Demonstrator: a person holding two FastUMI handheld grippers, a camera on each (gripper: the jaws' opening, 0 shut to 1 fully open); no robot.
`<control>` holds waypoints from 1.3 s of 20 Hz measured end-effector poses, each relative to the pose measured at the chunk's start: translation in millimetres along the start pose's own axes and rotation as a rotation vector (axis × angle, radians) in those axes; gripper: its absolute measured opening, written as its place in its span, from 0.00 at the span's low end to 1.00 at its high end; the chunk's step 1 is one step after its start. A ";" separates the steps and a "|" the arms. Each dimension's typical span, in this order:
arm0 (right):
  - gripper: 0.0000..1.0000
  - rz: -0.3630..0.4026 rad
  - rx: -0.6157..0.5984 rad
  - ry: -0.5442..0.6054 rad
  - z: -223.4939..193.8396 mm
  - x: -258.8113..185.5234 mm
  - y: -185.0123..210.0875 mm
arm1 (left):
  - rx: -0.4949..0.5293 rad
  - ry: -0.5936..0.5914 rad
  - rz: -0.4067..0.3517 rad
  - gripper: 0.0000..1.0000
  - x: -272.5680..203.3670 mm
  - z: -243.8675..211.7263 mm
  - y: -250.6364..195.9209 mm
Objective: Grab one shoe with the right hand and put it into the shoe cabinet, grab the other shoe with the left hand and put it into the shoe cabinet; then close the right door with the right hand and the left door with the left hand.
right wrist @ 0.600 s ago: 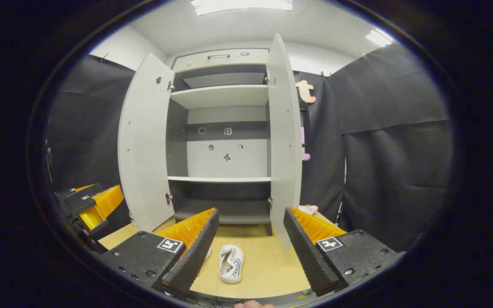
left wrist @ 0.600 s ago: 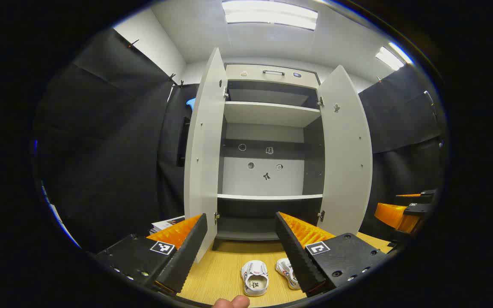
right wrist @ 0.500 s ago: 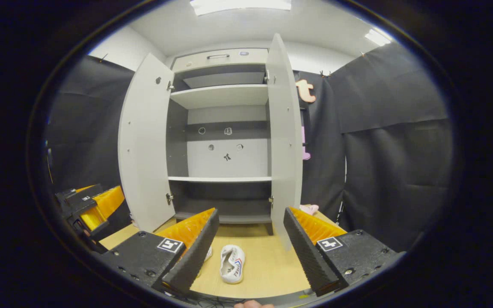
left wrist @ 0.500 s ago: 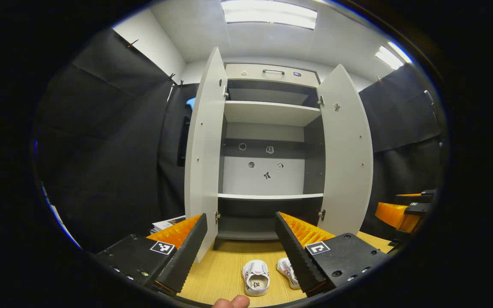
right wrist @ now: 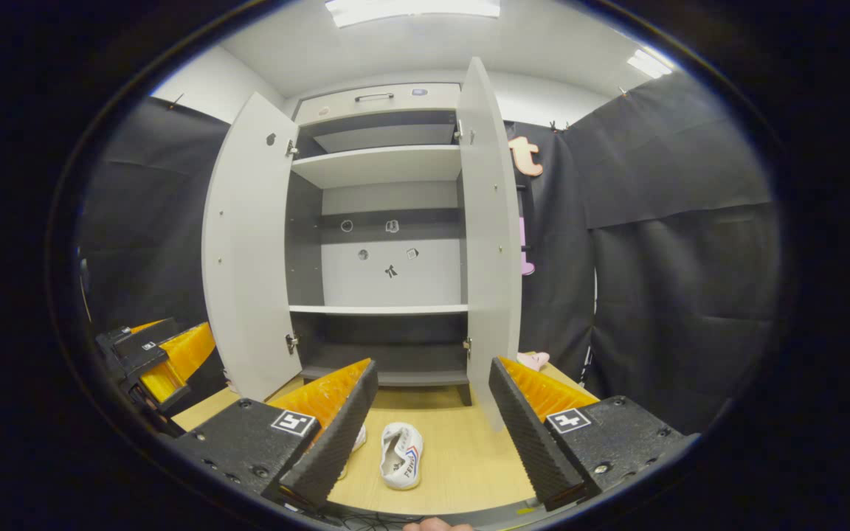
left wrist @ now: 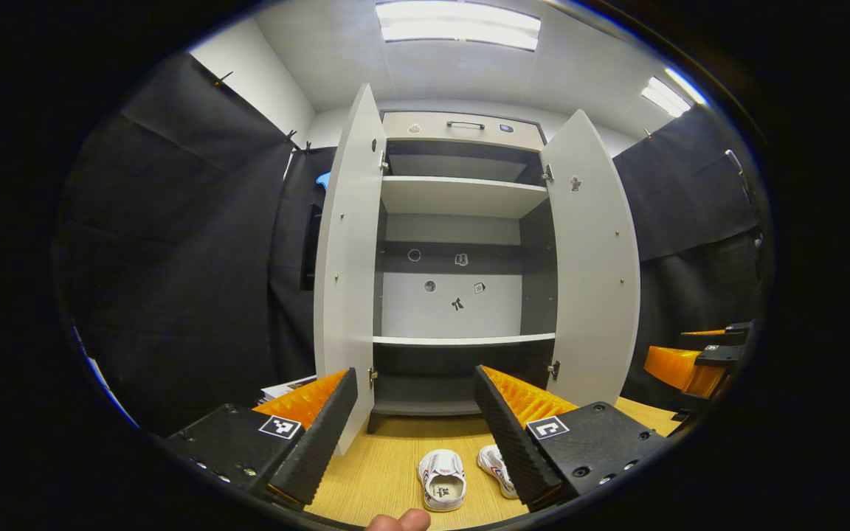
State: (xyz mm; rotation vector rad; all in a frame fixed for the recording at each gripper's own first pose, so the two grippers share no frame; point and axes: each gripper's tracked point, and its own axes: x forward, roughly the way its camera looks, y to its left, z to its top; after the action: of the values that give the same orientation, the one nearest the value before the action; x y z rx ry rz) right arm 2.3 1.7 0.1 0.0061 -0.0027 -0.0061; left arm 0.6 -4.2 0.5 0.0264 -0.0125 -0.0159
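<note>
Two white shoes [left wrist: 442, 480] [left wrist: 496, 470] lie side by side before the open, empty shoe cabinet [left wrist: 458, 295].

shoes [left wrist: 442, 479] on floor [left wrist: 381, 472] | before cabinet [left wrist: 462, 199] | seemingly side by side

Cloth-walled recording booth [right wrist: 676, 243], strip-lit

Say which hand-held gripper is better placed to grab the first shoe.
Right, probably. The right hand-held gripper is open and one white low-top sneaker lies on the light wooden floor between its fingers. The left hand-held gripper is open too, facing both sneakers, but the task starts with the right.
</note>
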 end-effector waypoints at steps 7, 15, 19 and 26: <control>0.99 0.000 0.002 0.005 -2.6 1.1 -0.5 | 0.005 -0.003 0.002 0.95 2.4 1.0 -0.8; 0.99 0.040 0.009 0.083 -33.4 21.8 19.7 | 0.012 -0.007 0.017 0.95 0.8 1.2 5.6; 0.99 0.085 0.003 0.179 -75.8 38.7 37.2 | 0.013 0.002 0.031 0.95 -2.6 -2.2 12.0; 0.99 0.151 0.013 0.379 -166.5 77.6 69.5 | 0.021 0.031 0.081 0.95 -10.4 -12.0 35.5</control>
State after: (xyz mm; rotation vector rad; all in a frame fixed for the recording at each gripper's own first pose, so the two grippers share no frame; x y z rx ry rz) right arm 80.7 71.7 -165.7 0.0196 0.3762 0.1461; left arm -9.1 31.7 -10.7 0.0468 0.0167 0.0661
